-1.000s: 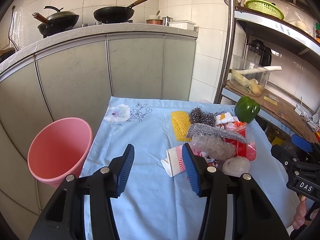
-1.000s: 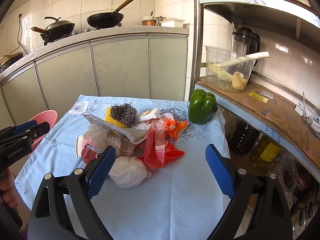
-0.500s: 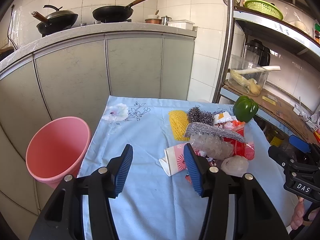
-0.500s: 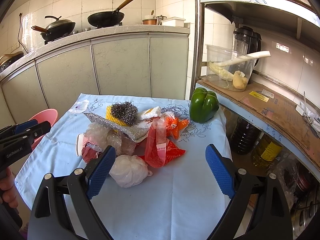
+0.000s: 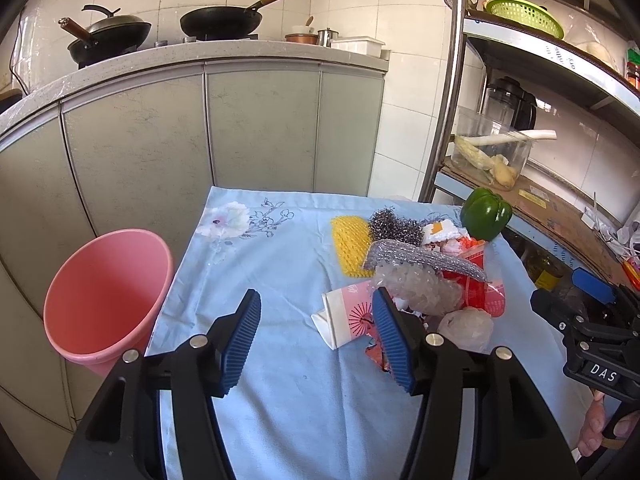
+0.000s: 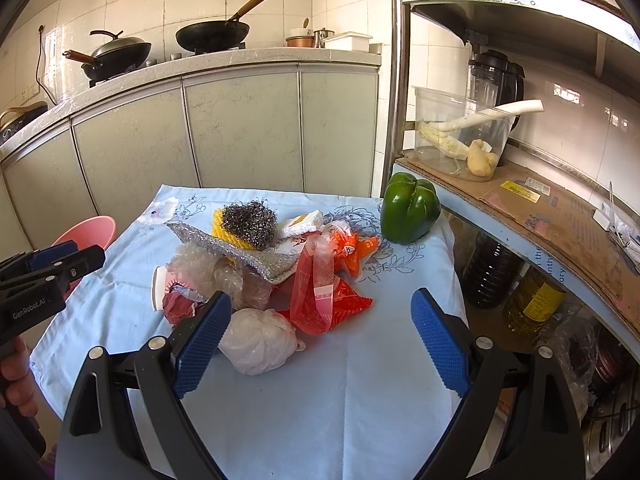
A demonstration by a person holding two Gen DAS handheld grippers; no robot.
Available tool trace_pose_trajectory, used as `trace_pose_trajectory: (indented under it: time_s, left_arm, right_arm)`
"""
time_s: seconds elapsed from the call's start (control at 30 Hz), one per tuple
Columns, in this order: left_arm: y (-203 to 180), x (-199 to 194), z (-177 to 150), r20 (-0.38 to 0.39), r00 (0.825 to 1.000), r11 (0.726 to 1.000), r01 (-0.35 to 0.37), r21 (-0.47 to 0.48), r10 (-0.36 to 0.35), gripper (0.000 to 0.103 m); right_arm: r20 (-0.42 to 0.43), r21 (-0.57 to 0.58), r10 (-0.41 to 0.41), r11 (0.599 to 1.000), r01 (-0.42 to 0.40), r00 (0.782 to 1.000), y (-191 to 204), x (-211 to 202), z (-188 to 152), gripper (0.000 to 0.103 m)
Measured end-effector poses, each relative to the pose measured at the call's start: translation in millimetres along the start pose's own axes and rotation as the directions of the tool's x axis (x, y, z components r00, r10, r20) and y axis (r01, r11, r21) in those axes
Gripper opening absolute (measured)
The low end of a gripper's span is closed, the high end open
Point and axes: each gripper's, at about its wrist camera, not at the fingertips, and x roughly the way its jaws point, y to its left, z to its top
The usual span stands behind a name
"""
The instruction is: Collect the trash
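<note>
A heap of trash lies on the blue tablecloth [image 5: 280,264]: a yellow scrubber [image 5: 350,240], steel wool [image 5: 394,224], a silver cloth [image 5: 420,256], bubble wrap [image 5: 416,284], a red net bag [image 6: 320,280], a white plastic ball [image 6: 258,340] and a pink-and-white carton [image 5: 344,314]. My left gripper [image 5: 316,308] hovers over the cloth just left of the heap. Its jaws are opening and its pads press on nothing. My right gripper [image 6: 320,304] is open wide above the near side of the heap, with the plastic ball by its left finger. A pink bin [image 5: 100,288] stands on the floor left of the table.
A green pepper [image 6: 410,208] sits at the table's far right corner. A metal shelf rack [image 6: 520,208] with a clear container, a blender and oil bottles stands to the right. Grey cabinets [image 5: 260,128] with woks on the counter lie behind the table.
The left gripper's jaws have spread a little wider. The right gripper and the heap look the same.
</note>
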Motion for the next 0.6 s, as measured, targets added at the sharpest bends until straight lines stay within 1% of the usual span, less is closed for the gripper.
trace_pose_trajectory:
  time_s: [0.2, 0.27, 0.4, 0.43, 0.5, 0.6]
  left_arm:
    - [15.3, 7.2, -1.3, -0.020, 0.998, 0.998, 0.055, -0.012, -0.056, 0.059]
    - [20.5, 9.9, -1.0, -0.030, 0.995, 0.996, 0.092, -0.015, -0.093, 0.059]
    - [22.6, 13.5, 2.2, -0.042, 0.986, 0.987, 0.162, -0.013, -0.163, 0.059]
    - [21.7, 15.2, 5.5, -0.045, 0.982, 0.983, 0.185, -0.009, -0.185, 0.059]
    - [17.5, 18.3, 13.2, -0.046, 0.976, 0.977, 0.212, 0.000, -0.211, 0.059]
    - [10.7, 26.8, 26.6, -0.053, 0.968, 0.969, 0.245, 0.015, -0.244, 0.059]
  right_arm:
    - [-0.011, 0.001, 0.008, 1.000, -0.008, 1.000, -4.6, 4.5, -1.0, 0.092]
    - [-0.027, 0.006, 0.019, 1.000, -0.019, 0.999, -7.1, 7.8, -1.5, 0.083]
    - [-0.059, 0.040, 0.058, 0.998, -0.056, 0.997, -15.0, 13.5, -0.1, 0.076]
    - [-0.061, 0.044, 0.061, 0.997, -0.058, 0.996, -16.2, 14.0, 0.6, 0.074]
    - [-0.065, 0.055, 0.071, 0.996, -0.068, 0.995, -20.0, 15.8, 2.7, 0.072]
    - [-0.066, 0.067, 0.085, 0.994, -0.081, 0.994, -24.7, 18.1, 7.9, 0.067]
